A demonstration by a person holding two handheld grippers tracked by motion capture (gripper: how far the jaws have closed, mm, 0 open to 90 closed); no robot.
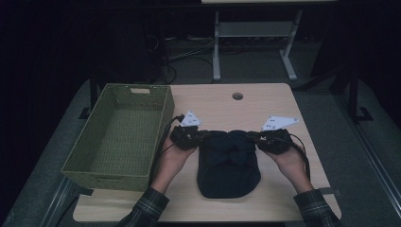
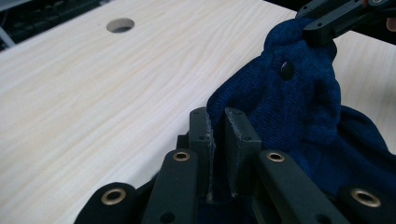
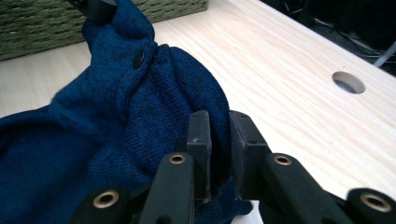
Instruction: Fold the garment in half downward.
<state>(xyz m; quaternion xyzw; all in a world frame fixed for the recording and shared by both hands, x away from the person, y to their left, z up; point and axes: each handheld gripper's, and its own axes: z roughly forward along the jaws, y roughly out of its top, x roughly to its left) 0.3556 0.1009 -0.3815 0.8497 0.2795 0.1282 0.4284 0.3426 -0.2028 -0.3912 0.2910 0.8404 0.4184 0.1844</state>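
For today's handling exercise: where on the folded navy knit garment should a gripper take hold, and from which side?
Probably at the top corners of the navy knit garment, coming in level from either side. Its far edge is a soft, thick fold that stands off the table, so jaws can close across it. The left gripper and right gripper each pinch a corner that way.

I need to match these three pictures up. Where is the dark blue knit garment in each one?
High view: dark blue knit garment at table centre, between both hands.
Left gripper view: right half, pinched in the fingers.
Right gripper view: left and centre, likewise pinched.
Shared landmark: the round table hole.
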